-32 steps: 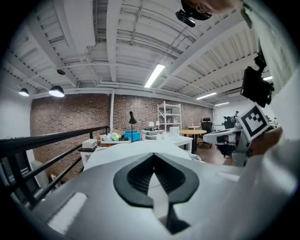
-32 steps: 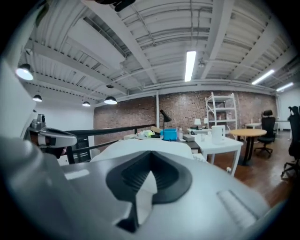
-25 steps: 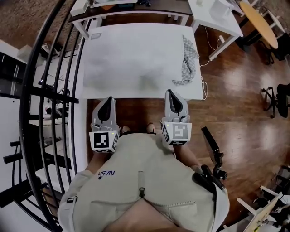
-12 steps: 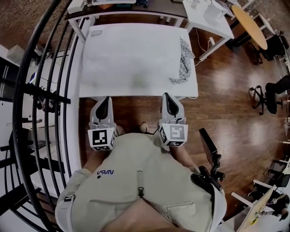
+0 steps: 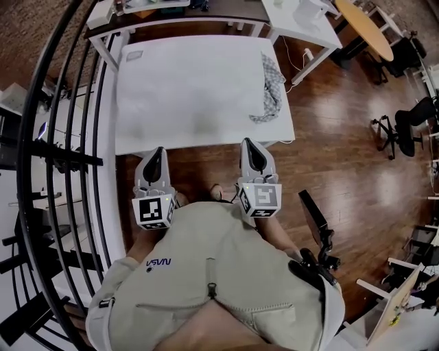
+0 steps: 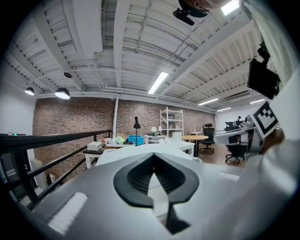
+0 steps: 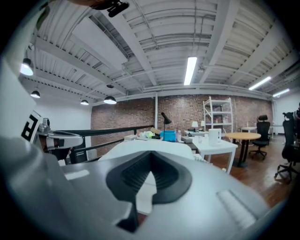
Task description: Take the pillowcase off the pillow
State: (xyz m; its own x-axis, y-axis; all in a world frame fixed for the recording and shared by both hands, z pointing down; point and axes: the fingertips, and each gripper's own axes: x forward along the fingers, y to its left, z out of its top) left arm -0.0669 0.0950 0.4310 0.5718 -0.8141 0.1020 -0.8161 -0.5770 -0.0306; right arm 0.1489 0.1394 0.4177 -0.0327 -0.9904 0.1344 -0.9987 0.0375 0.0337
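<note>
A grey checked cloth (image 5: 271, 89) lies crumpled along the right edge of the white table (image 5: 192, 82); I cannot tell whether a pillow is inside it. My left gripper (image 5: 155, 152) and right gripper (image 5: 250, 144) are held side by side in front of the person's body, with their tips at the table's near edge and pointing across it. Both stand well short of the cloth. In the left gripper view the left gripper (image 6: 153, 157) is shut and empty. The right gripper (image 7: 151, 154) in the right gripper view is shut and empty too, with the white table (image 7: 140, 146) beyond it.
A black railing (image 5: 62, 137) runs down the left side. White desks (image 5: 302, 17) and a round wooden table (image 5: 363, 27) stand behind and to the right, with an office chair (image 5: 411, 116) on the wooden floor. Black gear (image 5: 315, 233) hangs at the person's right hip.
The head view has swung, so the table and cloth sit further up and left in the picture. Both grippers stay shut and side by side at the table's near edge.
</note>
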